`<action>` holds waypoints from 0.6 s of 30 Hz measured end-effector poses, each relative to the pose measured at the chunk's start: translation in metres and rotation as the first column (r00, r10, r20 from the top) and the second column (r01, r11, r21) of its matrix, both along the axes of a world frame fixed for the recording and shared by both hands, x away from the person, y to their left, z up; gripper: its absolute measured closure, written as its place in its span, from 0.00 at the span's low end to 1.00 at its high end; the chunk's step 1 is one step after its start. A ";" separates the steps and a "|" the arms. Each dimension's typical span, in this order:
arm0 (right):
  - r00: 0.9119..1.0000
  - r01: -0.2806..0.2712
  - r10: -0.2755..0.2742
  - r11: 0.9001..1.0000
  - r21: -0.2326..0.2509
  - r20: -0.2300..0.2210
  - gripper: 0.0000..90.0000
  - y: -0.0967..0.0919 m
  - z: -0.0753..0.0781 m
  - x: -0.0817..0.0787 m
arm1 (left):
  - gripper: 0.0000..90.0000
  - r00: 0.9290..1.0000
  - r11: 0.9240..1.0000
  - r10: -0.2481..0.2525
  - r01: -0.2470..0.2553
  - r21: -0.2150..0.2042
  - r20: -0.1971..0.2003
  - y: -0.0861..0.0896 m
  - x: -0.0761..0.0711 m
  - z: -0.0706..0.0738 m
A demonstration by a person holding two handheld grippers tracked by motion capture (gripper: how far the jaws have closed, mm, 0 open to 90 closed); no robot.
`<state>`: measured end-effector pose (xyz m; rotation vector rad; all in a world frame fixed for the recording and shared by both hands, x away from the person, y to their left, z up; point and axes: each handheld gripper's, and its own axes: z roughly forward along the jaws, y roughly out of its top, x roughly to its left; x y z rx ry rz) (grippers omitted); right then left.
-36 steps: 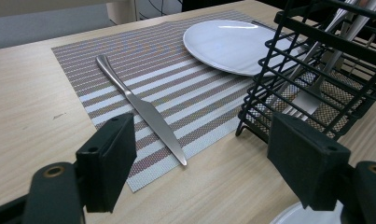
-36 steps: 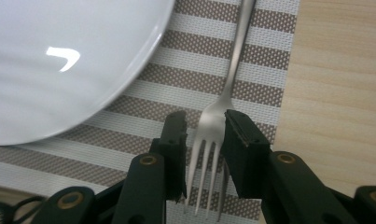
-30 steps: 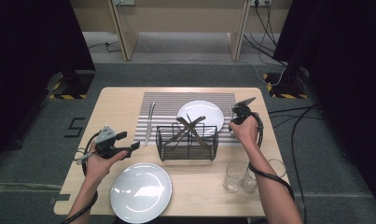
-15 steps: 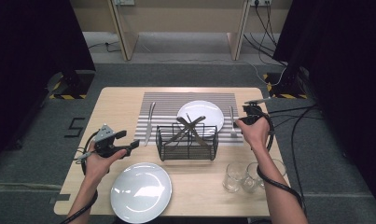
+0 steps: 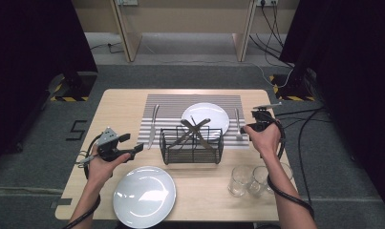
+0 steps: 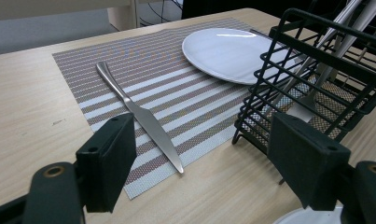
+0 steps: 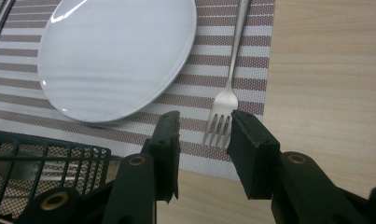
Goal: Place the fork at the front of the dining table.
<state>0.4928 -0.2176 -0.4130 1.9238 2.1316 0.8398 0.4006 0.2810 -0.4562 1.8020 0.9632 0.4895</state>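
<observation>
A striped placemat carries a white plate, a knife to its left and a fork to its right. My right gripper hovers just over the fork's tines. Its jaws have just been opening and stand apart. The tines show in the gap below them, but the pads do not touch the fork. My left gripper is open and holds nothing at the left of the table. In the left gripper view it faces the knife and the plate.
A black wire basket with several pieces of cutlery stands at the placemat's near edge, between the two grippers. A second white plate lies front left. Clear glasses stand front right by the right forearm.
The right gripper has drawn back to the right and a little up, off the fork, which now lies uncovered beside the plate. The left hand has kept still.
</observation>
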 end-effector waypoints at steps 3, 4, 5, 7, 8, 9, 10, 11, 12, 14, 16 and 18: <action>1.000 -0.005 0.005 1.000 0.004 -0.001 0.70 -0.001 0.001 -0.003 | 0.26 1.000 1.000 -0.001 0.001 0.002 -0.003 -0.001 0.000 -0.001; 1.000 -0.007 0.007 1.000 0.001 0.003 0.70 -0.002 0.001 -0.004 | 0.26 1.000 1.000 -0.002 0.002 0.000 -0.003 -0.001 0.000 -0.001; 1.000 -0.005 0.005 1.000 0.005 0.002 0.70 -0.002 0.002 -0.006 | 0.26 1.000 1.000 -0.004 0.004 0.000 -0.003 -0.002 0.000 -0.001; 1.000 -0.010 0.010 1.000 0.003 0.006 0.69 -0.002 0.003 -0.009 | 0.26 1.000 1.000 -0.006 0.006 0.003 -0.003 -0.003 0.000 -0.001; 1.000 -0.011 0.011 1.000 0.005 0.007 0.69 -0.003 0.004 -0.010 | 0.26 1.000 1.000 -0.007 0.007 0.003 -0.003 -0.003 0.000 -0.002; 1.000 -0.013 0.013 1.000 0.007 0.007 0.69 -0.004 0.004 -0.012 | 0.26 1.000 1.000 -0.008 0.008 0.003 -0.004 -0.003 0.000 -0.002; 1.000 -0.009 0.009 1.000 0.012 0.003 0.69 -0.004 0.003 -0.013 | 0.26 1.000 1.000 -0.009 0.009 0.004 -0.005 -0.003 0.000 -0.002; 1.000 -0.013 0.013 1.000 0.004 0.004 0.69 -0.005 0.003 -0.015 | 0.26 1.000 1.000 -0.009 0.009 0.004 -0.005 -0.003 0.000 -0.002; 1.000 -0.013 0.013 1.000 0.006 0.000 0.69 -0.005 0.002 -0.017 | 0.26 1.000 1.000 -0.010 0.010 0.002 -0.005 -0.004 0.000 -0.002; 1.000 -0.012 0.012 1.000 0.013 -0.003 0.69 -0.007 0.001 -0.020 | 0.26 1.000 1.000 -0.011 0.011 0.002 -0.003 -0.003 -0.001 -0.002; 1.000 -0.016 0.016 1.000 0.011 -0.003 0.70 -0.007 0.000 -0.023 | 0.26 1.000 1.000 -0.009 0.009 0.001 -0.002 -0.003 -0.001 -0.001; 1.000 -0.019 0.020 1.000 0.012 -0.008 0.70 -0.007 0.000 -0.026 | 0.26 1.000 1.000 -0.008 0.008 0.001 -0.002 -0.003 -0.002 -0.001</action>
